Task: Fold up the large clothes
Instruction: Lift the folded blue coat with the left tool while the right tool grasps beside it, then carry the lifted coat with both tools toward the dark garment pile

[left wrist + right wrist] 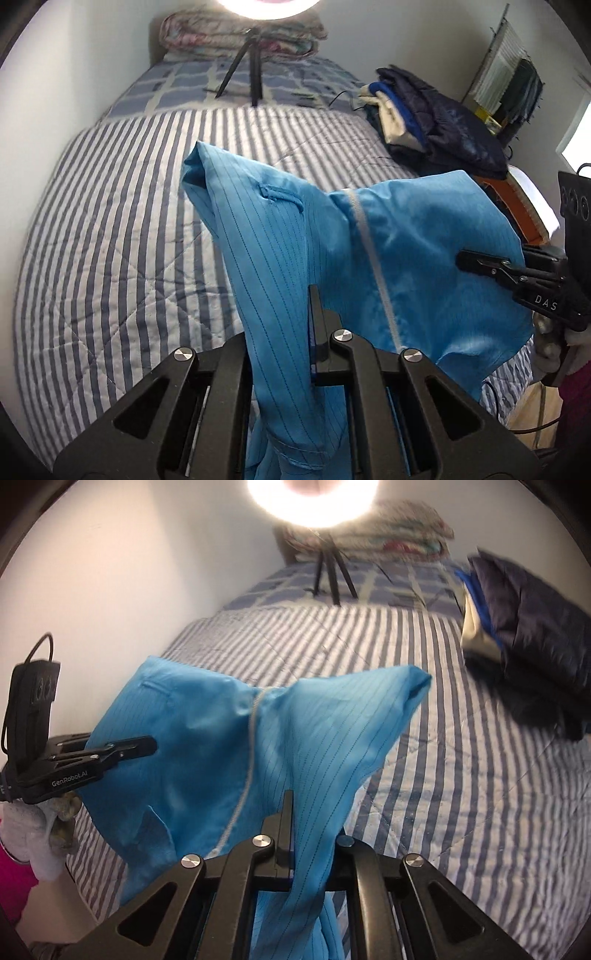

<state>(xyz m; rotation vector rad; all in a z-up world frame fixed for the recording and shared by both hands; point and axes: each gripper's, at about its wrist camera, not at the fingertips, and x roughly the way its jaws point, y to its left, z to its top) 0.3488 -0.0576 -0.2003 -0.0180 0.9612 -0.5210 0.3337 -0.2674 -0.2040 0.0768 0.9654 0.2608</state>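
Blue pinstriped jacket [280,266], thin and smooth with pale zipper [373,258], hangs above striped quilt [110,229]; we note left gripper [314,314] and right gripper [286,812] both clenched on fabric.

Garment [406,258] hangs above the quilt [110,240], stretched between the two grippers: left gripper [314,295] pinches its left part, right gripper [461,258] its right edge. Behind the quilt, a tripod [251,74] stands on the bed. Folded bedding [240,33] lies behind the tripod, against the wall. A clothes pile [436,118] sits on the bed's right side.
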